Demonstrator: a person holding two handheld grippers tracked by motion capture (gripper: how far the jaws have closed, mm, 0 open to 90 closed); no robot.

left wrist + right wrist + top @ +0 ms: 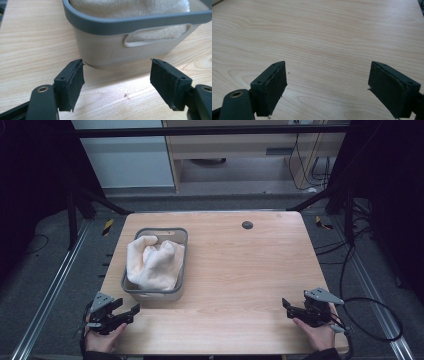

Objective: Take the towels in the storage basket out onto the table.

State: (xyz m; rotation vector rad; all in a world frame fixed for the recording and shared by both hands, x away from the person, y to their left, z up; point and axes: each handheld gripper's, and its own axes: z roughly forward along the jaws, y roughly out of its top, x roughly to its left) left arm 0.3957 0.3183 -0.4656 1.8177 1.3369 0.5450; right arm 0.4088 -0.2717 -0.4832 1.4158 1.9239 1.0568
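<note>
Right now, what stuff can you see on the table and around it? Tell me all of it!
Table: one, light wood, centre.
Basket: one, grey, left side of the table.
Towel: one, cream, bunched inside the basket.
Round hole cover: one, dark, far side of the table.
Cables: several, black, floor at right.
Left gripper: one, black, open, near the basket's front.
Right gripper: one, black, open, over bare table.
Hands: two, at the near edge.

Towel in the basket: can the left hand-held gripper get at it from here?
Probably yes: the towel lies heaped in the open-topped basket, the left hand-held gripper sits open just before it, nothing between.
</note>
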